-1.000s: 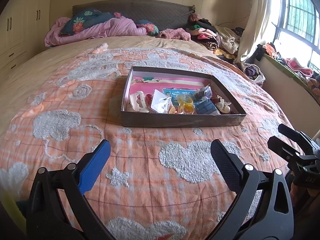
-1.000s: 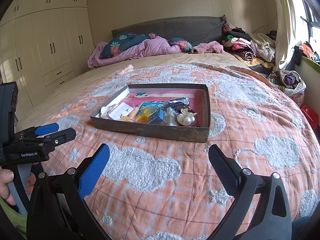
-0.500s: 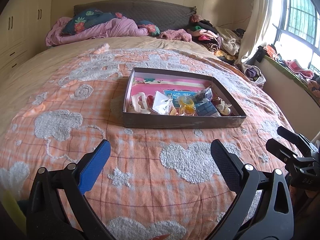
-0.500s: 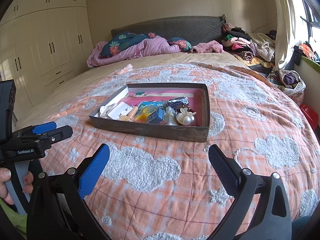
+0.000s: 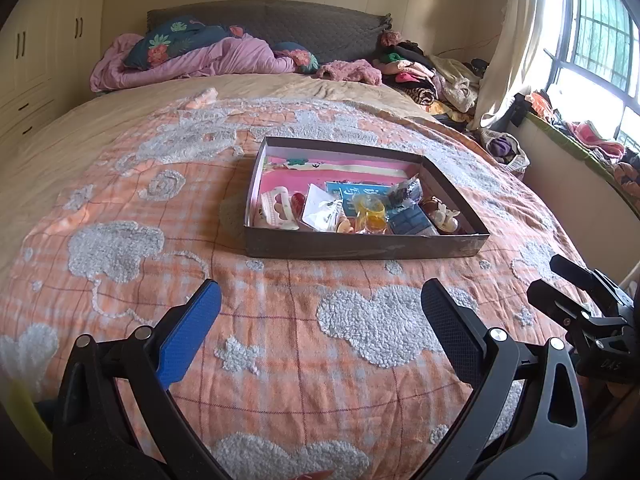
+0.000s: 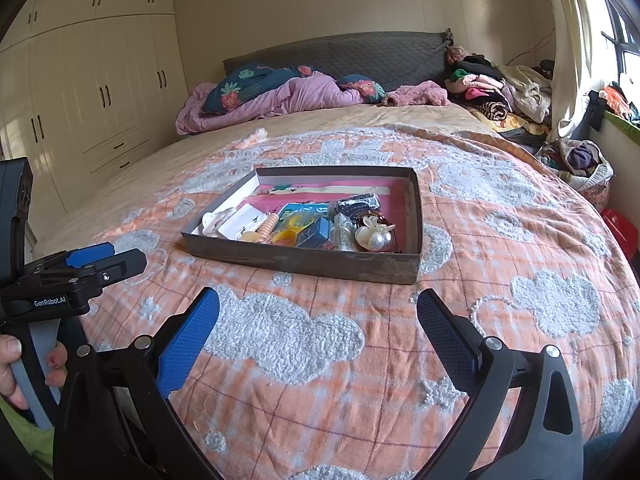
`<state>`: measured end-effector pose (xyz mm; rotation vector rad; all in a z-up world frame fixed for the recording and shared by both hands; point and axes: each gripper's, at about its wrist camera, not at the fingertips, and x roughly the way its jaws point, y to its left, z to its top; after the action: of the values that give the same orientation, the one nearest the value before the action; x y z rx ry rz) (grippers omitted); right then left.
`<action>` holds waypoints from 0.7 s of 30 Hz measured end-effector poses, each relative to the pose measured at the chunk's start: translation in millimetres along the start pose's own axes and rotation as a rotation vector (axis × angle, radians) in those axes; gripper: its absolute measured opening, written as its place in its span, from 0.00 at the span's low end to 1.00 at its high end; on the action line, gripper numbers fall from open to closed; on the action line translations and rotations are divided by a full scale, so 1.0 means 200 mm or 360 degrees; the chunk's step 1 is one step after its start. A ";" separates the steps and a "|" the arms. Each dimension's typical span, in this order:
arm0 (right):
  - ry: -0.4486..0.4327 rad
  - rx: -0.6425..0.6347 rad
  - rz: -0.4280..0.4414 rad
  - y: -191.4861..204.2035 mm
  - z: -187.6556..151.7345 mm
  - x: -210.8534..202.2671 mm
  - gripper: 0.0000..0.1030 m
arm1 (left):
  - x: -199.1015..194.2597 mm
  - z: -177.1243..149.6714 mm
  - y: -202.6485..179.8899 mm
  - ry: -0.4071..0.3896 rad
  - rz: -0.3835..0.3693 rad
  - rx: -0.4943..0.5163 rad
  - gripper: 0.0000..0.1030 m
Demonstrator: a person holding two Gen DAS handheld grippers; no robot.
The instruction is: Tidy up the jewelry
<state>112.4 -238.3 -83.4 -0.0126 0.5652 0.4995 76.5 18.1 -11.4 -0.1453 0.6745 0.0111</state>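
Shallow grey cardboard box [image 5: 360, 246] resting on an orange checked bedspread [image 5: 280, 340] with tufted grey cloud motifs, roughly at mid-bed. The box holds a jumble of jewelry and hair accessories, crowded toward its near wall: a white hair claw [image 5: 278, 208] at the left end, a clear packet [image 5: 322, 213], yellow translucent pieces [image 5: 372, 214], a small dark blue box [image 5: 410, 224], and a pearl-trimmed clip [image 6: 374, 237] at the right end (finer items cannot be told apart).

Left gripper [image 5: 320, 312]: fingers spread wide, nothing between them, held above the bedspread near the foot of the bed; the box lies ahead of it and slightly right of centre, well apart from the fingertips.

Right gripper [image 6: 318, 310]: likewise released and empty; the box lies straight ahead, slightly left of centre, its near wall clear of the fingertips.

In the right wrist view, a hand [image 6: 16, 368] grips the left gripper's handle at the lower left edge.
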 end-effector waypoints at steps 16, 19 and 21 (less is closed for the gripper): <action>-0.0002 -0.0002 0.0000 0.00 0.00 0.00 0.96 | -0.02 0.01 0.00 0.0002 -0.0005 -0.0012 0.91; 0.0000 -0.0002 0.0000 0.00 0.00 0.00 0.96 | -0.02 0.01 0.00 0.0004 -0.0004 -0.0011 0.91; 0.0000 -0.0002 0.0001 0.00 0.00 0.00 0.96 | -0.02 0.01 0.00 0.0005 -0.0005 -0.0009 0.91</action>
<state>111.7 -237.8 -83.5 -0.0138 0.5649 0.5002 75.1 18.0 -8.4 -0.1520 0.6774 0.0095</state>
